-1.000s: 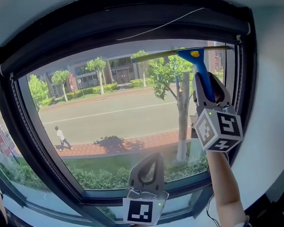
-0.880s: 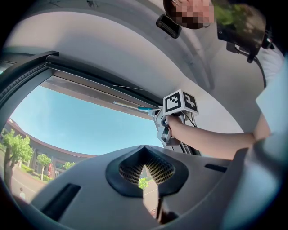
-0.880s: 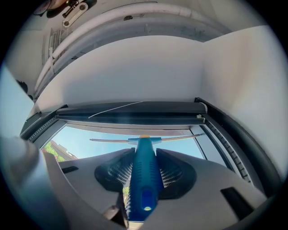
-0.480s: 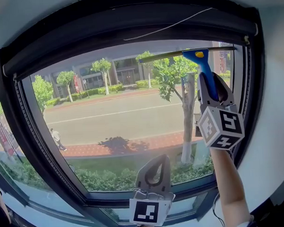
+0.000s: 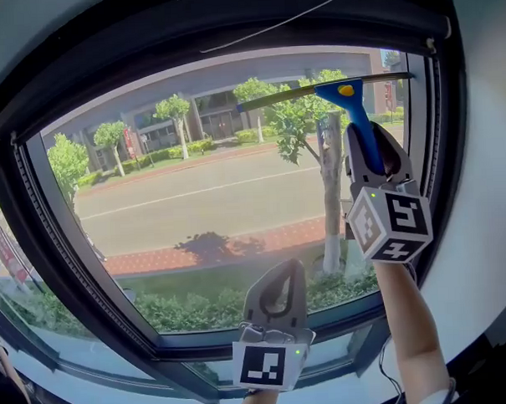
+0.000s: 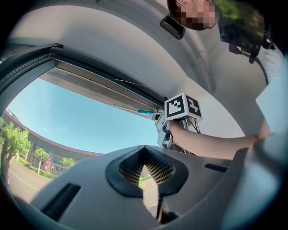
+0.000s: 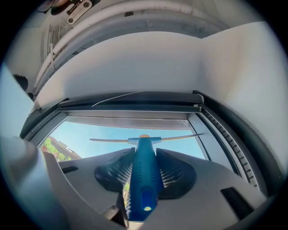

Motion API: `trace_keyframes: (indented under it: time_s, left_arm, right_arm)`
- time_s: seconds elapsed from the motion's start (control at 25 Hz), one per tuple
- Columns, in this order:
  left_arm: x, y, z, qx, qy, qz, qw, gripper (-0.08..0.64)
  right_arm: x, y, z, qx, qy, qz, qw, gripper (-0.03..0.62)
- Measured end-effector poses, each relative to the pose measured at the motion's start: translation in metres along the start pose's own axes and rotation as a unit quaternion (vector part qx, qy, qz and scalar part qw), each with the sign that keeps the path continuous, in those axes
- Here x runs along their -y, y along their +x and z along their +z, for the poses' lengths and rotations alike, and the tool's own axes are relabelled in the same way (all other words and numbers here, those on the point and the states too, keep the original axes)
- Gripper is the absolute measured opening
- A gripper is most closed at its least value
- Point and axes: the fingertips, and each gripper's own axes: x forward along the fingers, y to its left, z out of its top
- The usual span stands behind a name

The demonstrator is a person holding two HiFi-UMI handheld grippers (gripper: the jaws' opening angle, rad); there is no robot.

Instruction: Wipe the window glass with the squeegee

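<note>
Jaws of right gripper (image 5: 369, 147) clamping blue ribbed squeegee (image 5: 345, 92), blade at window glass (image 5: 195, 208), left gripper (image 5: 283, 276) closed, empty

Lower handle of the squeegee (image 5: 356, 117) hidden between the right tongs (image 5: 375, 150), its blade too small to tell in the left gripper view, arm (image 5: 260, 403) below the left tongs (image 5: 285, 272) cut off at 6 o'clock, window frame (image 5: 9, 208) cut off at 9 o'clock.
</note>
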Motion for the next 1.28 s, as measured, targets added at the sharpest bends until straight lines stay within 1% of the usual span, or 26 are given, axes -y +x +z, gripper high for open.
trace_keyframes:
  time_s: [0.2, 0.52, 0.64, 1.04, 1.28]
  left_arm:
    - [0.002, -0.006, -0.013, -0.010, 0.010, -0.001, 0.9999, -0.006]
    - [-0.002, -0.007, -0.017, -0.027, -0.009, 0.000, 0.9996, -0.006]
    - [-0.002, -0.007, -0.018, -0.025, -0.017, 0.002, 0.9995, -0.006]
    - [0.012, -0.019, -0.027, -0.029, -0.005, -0.012, 0.9995, -0.006]
    - [0.014, -0.023, -0.038, -0.043, -0.011, -0.017, 0.9989, -0.006]
  right_arm:
    - [-0.004, -0.019, -0.018, -0.023, -0.001, -0.002, 1.000, 0.149]
    - [-0.007, -0.026, -0.022, -0.030, -0.004, -0.009, 0.999, 0.149]
    - [-0.006, -0.030, -0.029, -0.035, -0.005, -0.011, 0.999, 0.149]
    - [-0.010, -0.061, -0.052, -0.059, 0.002, -0.018, 0.998, 0.149]
    - [-0.012, -0.075, -0.068, -0.072, 0.005, -0.021, 0.997, 0.149]
